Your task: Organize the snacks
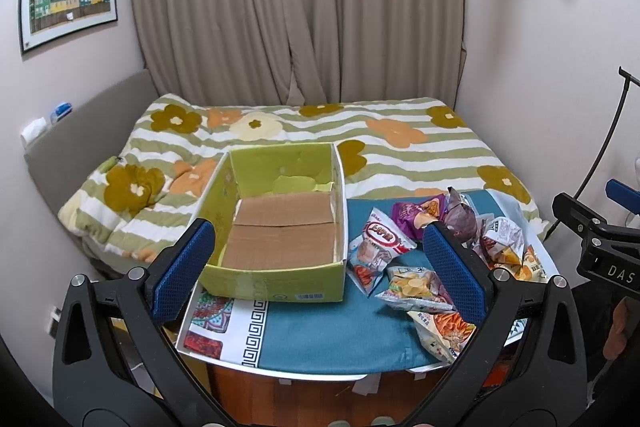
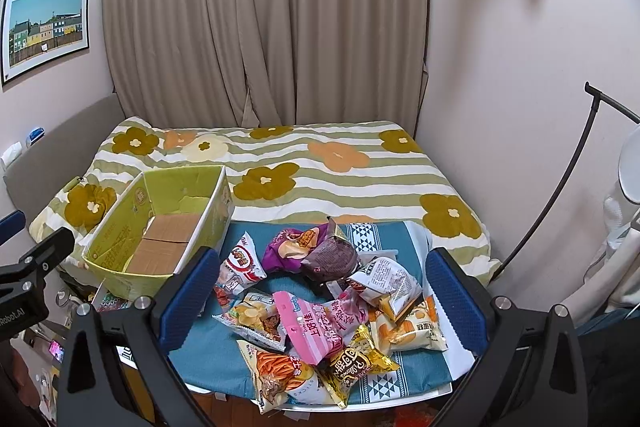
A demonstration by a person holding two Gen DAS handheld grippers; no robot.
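An open green cardboard box [image 1: 280, 285] [image 2: 116, 279] sits on the left of a small table, with only brown cardboard on its floor. To its right lies a pile of snack bags: a red-and-white bag [image 1: 378, 241] [image 2: 240, 261], a purple bag [image 1: 416, 213] [image 2: 288, 247], a pink bag [image 2: 316, 323], a yellow chip bag [image 1: 416, 285] and an orange-stick bag [image 2: 276, 375]. My left gripper [image 1: 320, 275] hangs open in front of the box, holding nothing. My right gripper [image 2: 320, 303] hangs open over the pile, holding nothing.
The table has a teal cloth [image 1: 320, 335] [image 2: 224, 347] with patterned borders. Behind it is a bed with a flowered striped quilt [image 1: 400, 147] [image 2: 340, 179], curtains and pale walls. A black lamp stand [image 2: 560, 195] leans at the right. The other gripper [image 1: 600, 247] shows at the right edge.
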